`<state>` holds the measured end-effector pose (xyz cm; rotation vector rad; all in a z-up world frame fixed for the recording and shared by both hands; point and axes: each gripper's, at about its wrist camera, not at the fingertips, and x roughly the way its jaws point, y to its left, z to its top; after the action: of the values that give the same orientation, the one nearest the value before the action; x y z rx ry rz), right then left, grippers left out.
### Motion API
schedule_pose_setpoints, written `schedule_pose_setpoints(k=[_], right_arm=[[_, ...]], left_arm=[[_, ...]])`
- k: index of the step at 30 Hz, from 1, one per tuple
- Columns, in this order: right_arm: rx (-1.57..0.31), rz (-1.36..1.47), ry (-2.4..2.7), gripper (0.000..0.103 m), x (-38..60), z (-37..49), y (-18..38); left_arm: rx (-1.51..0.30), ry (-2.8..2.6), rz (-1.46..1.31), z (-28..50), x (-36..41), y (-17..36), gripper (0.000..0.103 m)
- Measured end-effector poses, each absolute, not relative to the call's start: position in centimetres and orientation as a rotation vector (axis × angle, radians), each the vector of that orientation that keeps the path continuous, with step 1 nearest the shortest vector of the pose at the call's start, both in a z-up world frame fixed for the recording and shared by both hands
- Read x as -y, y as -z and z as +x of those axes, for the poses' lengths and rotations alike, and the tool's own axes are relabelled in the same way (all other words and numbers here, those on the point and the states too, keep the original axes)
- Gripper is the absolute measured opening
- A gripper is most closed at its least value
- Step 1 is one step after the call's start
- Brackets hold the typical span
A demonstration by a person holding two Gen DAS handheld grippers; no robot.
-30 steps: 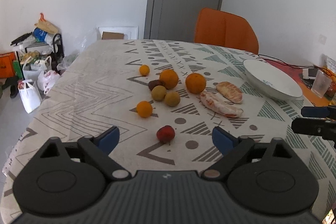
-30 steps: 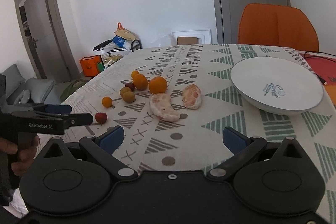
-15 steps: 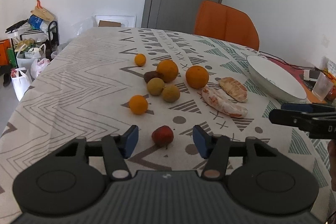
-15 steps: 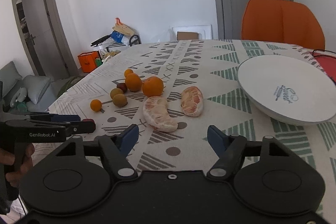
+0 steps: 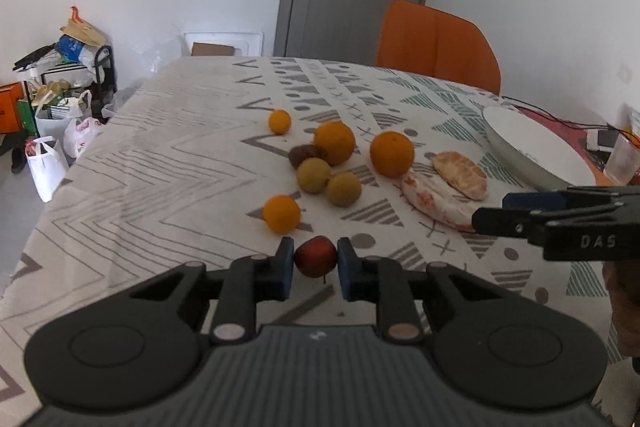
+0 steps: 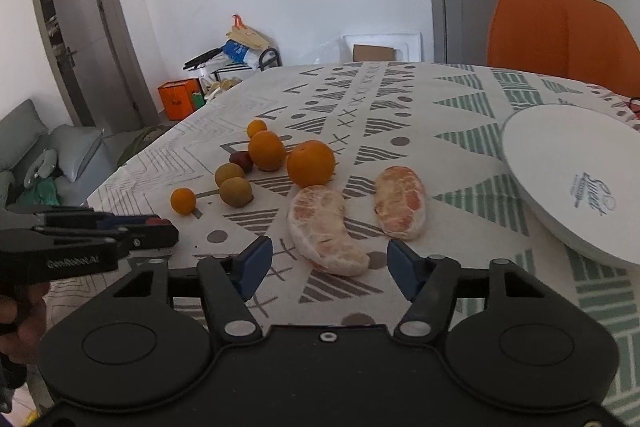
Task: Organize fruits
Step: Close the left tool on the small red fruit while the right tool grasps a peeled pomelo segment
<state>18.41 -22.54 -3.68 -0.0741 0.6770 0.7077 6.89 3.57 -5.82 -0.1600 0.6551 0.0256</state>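
My left gripper [image 5: 315,265] is shut on a small red fruit [image 5: 315,255] on the patterned tablecloth. Beyond it lie a small orange [image 5: 281,213], two greenish-brown fruits [image 5: 314,175], a dark fruit [image 5: 301,154], two large oranges [image 5: 391,153] and a tiny orange [image 5: 279,121]. My right gripper [image 6: 330,263] is open, its blue pads either side of the near end of a peeled citrus piece [image 6: 325,229]. A second peeled piece [image 6: 400,202] lies to its right. A white bowl [image 6: 576,179] stands at the right.
An orange chair [image 5: 438,47] stands behind the table's far edge. A plastic cup [image 5: 622,159] and cables sit past the bowl. Bags and a rack [image 5: 60,83] stand on the floor at the left. The left gripper also shows in the right wrist view [image 6: 160,227].
My left gripper moved forward and closed onto the red fruit. My right gripper moved forward and left to the near peeled piece and narrowed its jaws.
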Motion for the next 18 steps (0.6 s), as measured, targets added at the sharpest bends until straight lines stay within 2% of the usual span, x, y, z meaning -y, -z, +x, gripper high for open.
schedule_pose_setpoints(k=[18], right_arm=[[-0.703, -0.135, -0.724, 0.063, 19.1, 20.8, 5.1]], left_arm=[[-0.63, -0.057, -0.209, 6.6, -6.1, 5.9, 0.021]])
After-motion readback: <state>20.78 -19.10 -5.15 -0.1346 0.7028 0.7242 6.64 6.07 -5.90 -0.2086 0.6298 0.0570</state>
